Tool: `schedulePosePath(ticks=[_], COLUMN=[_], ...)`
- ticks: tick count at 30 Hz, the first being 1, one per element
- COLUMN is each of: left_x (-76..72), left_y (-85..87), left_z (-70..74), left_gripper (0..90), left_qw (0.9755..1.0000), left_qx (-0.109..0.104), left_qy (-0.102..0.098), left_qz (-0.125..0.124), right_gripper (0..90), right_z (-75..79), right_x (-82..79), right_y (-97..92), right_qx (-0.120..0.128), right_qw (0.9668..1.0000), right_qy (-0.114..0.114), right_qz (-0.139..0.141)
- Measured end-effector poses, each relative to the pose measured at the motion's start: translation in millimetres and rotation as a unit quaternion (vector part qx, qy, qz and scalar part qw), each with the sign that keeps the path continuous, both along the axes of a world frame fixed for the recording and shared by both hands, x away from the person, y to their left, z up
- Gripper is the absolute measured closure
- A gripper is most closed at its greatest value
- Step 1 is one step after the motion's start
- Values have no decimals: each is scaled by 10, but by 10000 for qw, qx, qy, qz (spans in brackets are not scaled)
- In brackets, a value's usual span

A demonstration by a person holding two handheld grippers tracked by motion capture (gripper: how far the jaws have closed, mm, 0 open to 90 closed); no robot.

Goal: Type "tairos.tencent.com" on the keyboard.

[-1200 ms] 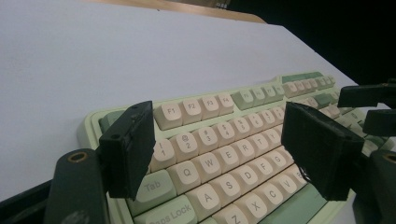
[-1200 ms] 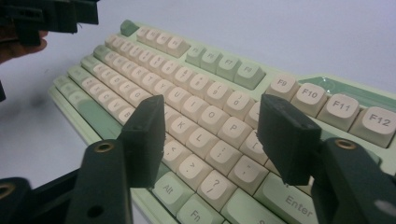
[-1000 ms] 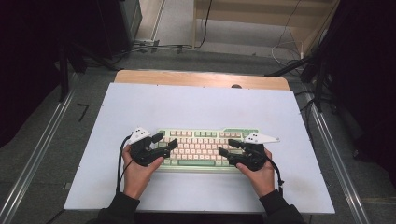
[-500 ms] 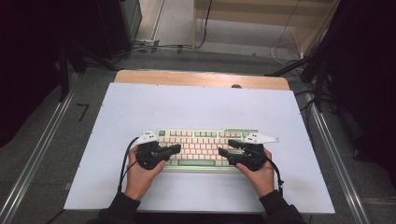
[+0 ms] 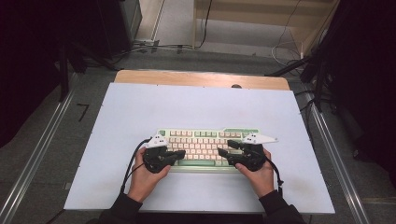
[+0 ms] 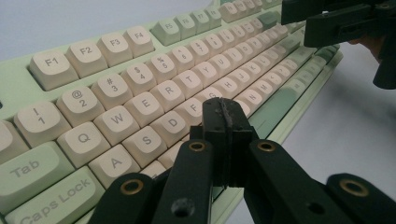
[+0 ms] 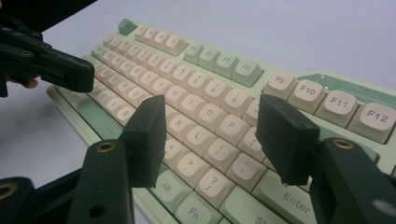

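Keyboard (image 5: 205, 145) is the thing both grippers work at. In the high view it sits in the lower middle of the frame on the white table (image 5: 201, 107), with its long side running left to right. The left gripper (image 5: 180, 154) rests over the keyboard's left end and the right gripper (image 5: 223, 153) over its right end. Both tips point inward toward the middle keys. The two hands look about equally near the keyboard.

In the left gripper view, the keyboard (image 6: 140, 88) runs from the lower left of the frame up to the upper right. The left gripper (image 6: 225, 116) has its jaws squeezed tight together with nothing between them. Its tip hangs just above the letter keys near D and F, maybe touching; it is hard to tell. The right gripper (image 6: 327, 21) sits in the upper right corner.

In the right gripper view, the keyboard (image 7: 210, 107) runs from the upper left down to the lower right. The right gripper (image 7: 215, 135) has its jaws apart with nothing held. The L and P keys show in the gap, below and ahead of the tips. The left gripper (image 7: 74, 74) pokes in at the left edge.

The closed left tip seems ready to press a key.
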State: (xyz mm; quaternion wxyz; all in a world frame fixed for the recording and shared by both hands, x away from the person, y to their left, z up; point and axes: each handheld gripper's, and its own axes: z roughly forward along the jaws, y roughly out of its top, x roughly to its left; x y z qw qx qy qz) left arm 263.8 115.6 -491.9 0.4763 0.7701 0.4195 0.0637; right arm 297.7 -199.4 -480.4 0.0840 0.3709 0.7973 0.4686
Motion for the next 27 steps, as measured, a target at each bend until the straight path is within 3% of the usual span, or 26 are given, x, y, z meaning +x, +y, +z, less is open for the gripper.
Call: schedulePosePath(ticks=[13,16,17,19,21,25,27], left_x=[49,41,33,23,4,-24,-23], left_y=[-62,-99,-104,-88,-51,53,95], left_z=[-61,-56,-46,-17,32,101,113], left_gripper=[900,900,897,803,718,519,461], left_qw=[9996,9993,9996,10000,9993,9941,9916], left_qx=[214,353,272,-1,-332,-808,-882], left_qy=[159,78,58,21,-169,-679,-816], left_qz=[73,28,10,-53,-39,261,471], right_gripper=[418,419,419,419,422,443,496], right_z=[-9,-13,-13,-9,-7,-5,-4], right_x=[5,5,4,1,3,7,4], right_y=[7,14,15,11,7,4,8], right_qx=[-32,-38,-42,-34,-21,-23,-39], right_qw=[10000,10000,10000,10000,10000,10000,10000], right_qy=[7,19,19,14,4,-16,-18], right_qz=[12,8,3,10,10,-7,5])
